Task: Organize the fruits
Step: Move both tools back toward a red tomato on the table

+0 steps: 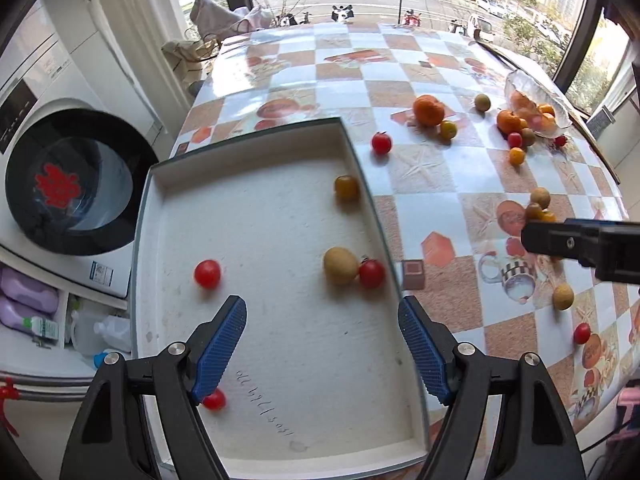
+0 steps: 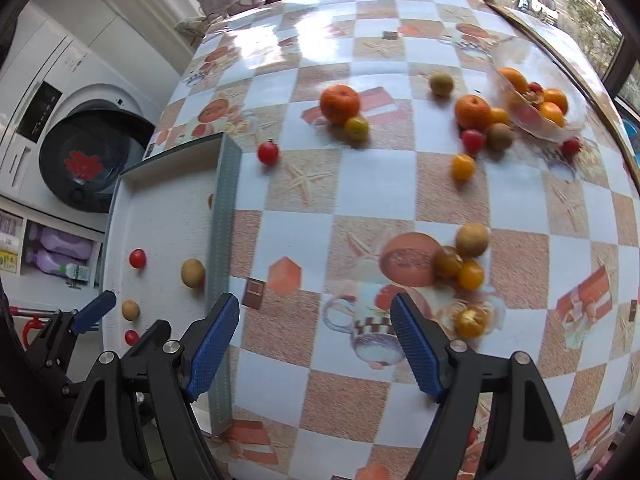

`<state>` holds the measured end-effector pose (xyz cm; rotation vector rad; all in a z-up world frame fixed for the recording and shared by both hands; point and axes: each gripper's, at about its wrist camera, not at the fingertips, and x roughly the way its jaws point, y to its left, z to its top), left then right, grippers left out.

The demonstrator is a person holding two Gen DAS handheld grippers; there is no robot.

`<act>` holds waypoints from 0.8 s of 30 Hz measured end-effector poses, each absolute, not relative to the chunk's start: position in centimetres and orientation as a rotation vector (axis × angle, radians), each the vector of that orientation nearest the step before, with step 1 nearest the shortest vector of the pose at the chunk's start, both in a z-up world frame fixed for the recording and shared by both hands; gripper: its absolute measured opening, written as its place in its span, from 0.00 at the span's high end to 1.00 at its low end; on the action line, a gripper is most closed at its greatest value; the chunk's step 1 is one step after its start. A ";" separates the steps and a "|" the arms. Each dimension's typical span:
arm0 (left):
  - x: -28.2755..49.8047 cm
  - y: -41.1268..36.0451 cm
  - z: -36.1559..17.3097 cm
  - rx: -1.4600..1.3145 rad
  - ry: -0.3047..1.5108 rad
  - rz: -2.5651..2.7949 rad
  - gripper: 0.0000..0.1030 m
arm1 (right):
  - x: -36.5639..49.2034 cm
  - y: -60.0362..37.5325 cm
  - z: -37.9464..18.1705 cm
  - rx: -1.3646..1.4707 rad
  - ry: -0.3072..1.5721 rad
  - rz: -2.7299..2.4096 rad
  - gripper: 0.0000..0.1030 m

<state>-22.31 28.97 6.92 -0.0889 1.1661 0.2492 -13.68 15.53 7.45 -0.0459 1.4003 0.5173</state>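
A white tray (image 1: 280,360) with a grey-green rim sits at the table's left edge. It holds red cherry tomatoes (image 1: 207,273), a tan longan (image 1: 340,265) and a yellow tomato (image 1: 346,187). My left gripper (image 1: 322,348) is open and empty above the tray. My right gripper (image 2: 314,344) is open and empty above the checkered tablecloth (image 2: 360,184), just right of the tray's wall (image 2: 224,240). A cluster of small fruits (image 2: 466,260) lies ahead of it to the right. Oranges (image 2: 339,103) and more small fruits lie farther back.
A clear glass dish (image 2: 528,92) with oranges stands at the far right. A washing machine (image 1: 60,168) with a dark round door is left of the table, with bottles (image 1: 28,300) on a shelf below. Windows run behind the table.
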 end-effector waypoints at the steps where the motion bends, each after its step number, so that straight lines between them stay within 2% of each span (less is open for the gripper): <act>1: -21.7 28.2 7.1 -0.082 1.160 0.229 0.23 | -13.7 14.3 7.3 -0.039 1.405 0.495 0.21; 7: -18.2 24.0 7.7 -0.019 1.145 0.099 0.23 | -14.6 7.8 6.2 -0.007 1.436 0.373 0.21; 13: -15.1 19.9 5.7 0.048 1.170 -0.012 0.23 | -16.4 3.3 5.0 0.015 1.476 0.293 0.21; 24: -12.0 16.2 1.8 0.070 1.215 -0.091 0.23 | -19.5 2.1 3.2 -0.005 1.522 0.317 0.22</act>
